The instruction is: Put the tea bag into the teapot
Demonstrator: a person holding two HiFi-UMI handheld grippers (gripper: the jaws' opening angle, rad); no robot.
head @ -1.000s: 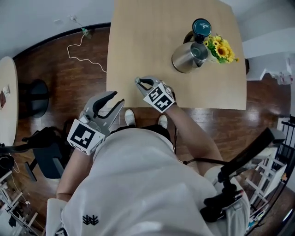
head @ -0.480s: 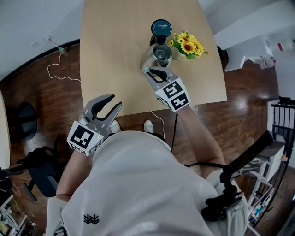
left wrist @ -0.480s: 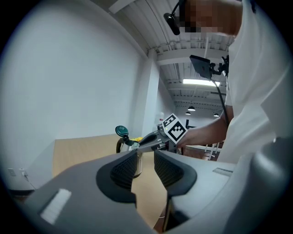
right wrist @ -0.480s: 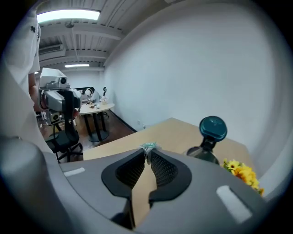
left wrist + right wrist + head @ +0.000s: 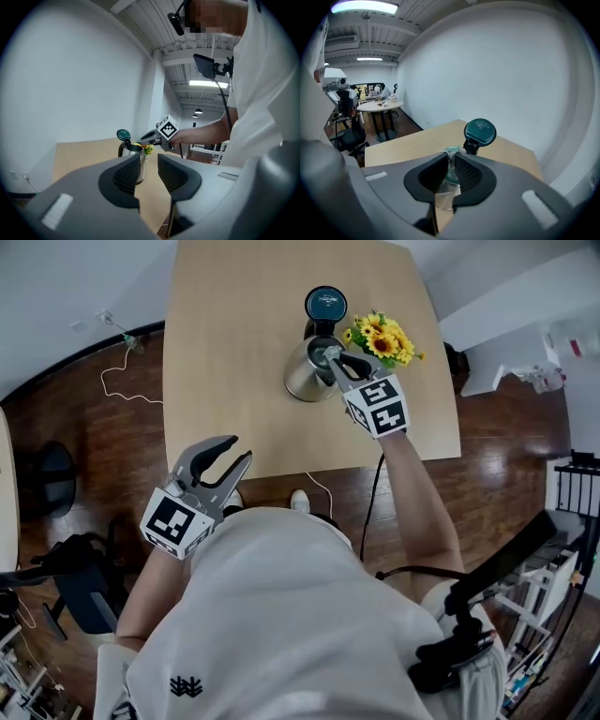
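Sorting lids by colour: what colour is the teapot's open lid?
The lid is dark teal; right gripper view shows it best.

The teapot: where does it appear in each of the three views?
Head view: teapot upper centre, beside the sunflowers, under the right tongs.
Left gripper view: teapot centre, behind the left tongs' gap.
Right gripper view: teapot low centre, glimpsed between the right tongs.
Shared landmark: its raised teal lid.
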